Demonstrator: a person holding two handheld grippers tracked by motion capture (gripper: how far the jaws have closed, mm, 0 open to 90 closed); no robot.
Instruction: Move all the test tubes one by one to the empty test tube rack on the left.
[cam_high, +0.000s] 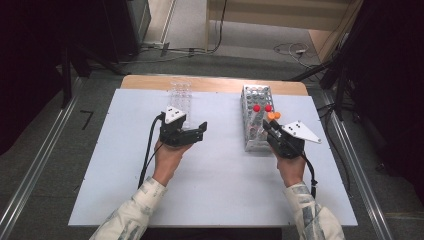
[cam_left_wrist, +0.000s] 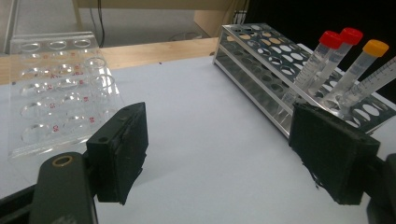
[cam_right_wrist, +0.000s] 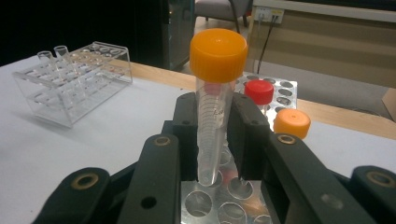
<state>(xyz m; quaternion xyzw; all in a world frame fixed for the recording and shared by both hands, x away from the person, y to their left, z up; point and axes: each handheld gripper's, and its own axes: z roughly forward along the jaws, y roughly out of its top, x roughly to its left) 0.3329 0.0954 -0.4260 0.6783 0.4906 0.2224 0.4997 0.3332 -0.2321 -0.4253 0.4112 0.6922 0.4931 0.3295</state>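
Table (cam_high: 210, 200): white sheet over a wooden top whose bare edge runs along the far side; bears everything below.

Metal rack (cam_high: 256, 120): perforated steel, long axis running away from the person, right of centre. The left gripper view sees it from the side, showing its stacked plates and tubes leaning in the holes. The right gripper view looks down on its round holes from just above.

Clear rack (cam_high: 181, 97): transparent plastic, left of centre, far side. The left gripper view picks out red numbers beside its wells; the right gripper view picks out two small open tubes standing in it.

Left gripper (cam_high: 192, 134): held low over the table near the clear rack, released, pads wide apart with bare table between them.

Right gripper (cam_high: 268, 129): at the near right of the metal rack, clenched on the orange-capped tube (cam_right_wrist: 215, 93), pads pressing its clear barrel from both sides.

Orange-capped tube: long axis upright, cap at top, conical tip pointing down at the rack holes and lifted clear of them, as the right gripper view shows.

Red-capped tubes (cam_high: 262, 108): two, seated in the metal rack beyond the grip.

Second orange tube (cam_right_wrist: 292, 123): seated just beside the held one.
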